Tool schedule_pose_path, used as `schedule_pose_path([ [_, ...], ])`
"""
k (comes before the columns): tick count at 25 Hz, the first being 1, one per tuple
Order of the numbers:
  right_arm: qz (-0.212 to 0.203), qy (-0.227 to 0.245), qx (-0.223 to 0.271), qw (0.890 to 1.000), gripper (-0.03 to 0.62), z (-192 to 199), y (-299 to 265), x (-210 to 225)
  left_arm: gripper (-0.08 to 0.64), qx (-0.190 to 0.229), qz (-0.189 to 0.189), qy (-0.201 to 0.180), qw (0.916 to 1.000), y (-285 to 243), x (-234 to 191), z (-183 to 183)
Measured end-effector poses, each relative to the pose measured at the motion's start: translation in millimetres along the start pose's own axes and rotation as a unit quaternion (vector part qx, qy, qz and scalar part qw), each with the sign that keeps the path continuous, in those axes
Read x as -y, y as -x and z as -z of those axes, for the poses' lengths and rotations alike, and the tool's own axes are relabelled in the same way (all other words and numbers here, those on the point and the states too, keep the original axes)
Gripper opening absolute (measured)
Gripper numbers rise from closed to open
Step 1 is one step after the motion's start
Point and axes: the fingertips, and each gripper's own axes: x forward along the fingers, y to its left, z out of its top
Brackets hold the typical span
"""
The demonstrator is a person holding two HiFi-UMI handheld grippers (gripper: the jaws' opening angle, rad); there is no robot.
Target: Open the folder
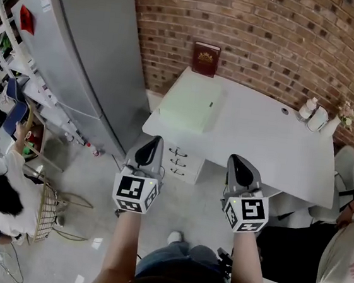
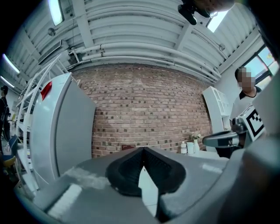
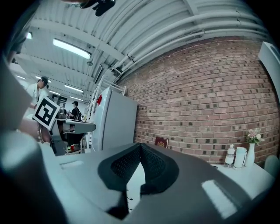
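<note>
The folder (image 1: 190, 107) is a flat, pale green rectangle, closed, lying on the left part of the white desk (image 1: 259, 144). It lies ahead of the left gripper (image 1: 154, 141) and well apart from its fingertips, and ahead-left of the right gripper (image 1: 238, 161). Both grippers are clenched tip to tip on nothing.

Far ahead-right of the right fingertips stand a white bottle (image 1: 307, 109), a white canister (image 1: 318, 119) and a vase (image 1: 330, 127) holding flowers (image 1: 346, 114). What is in the bottle and the canister cannot be told. Between the two grippers' fingertips, under the desk, a drawer unit (image 1: 186, 164) has its drawers closed.
</note>
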Motion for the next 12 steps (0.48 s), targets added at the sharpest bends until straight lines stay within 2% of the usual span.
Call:
schedule_pose_path([
  [12,0.003,-0.015,-0.017,1.000,0.000,19.0,-60.4,11.0,-0.003,-0.023,0.016,0.001,0.9996,-45.5,-28.1,22.6],
])
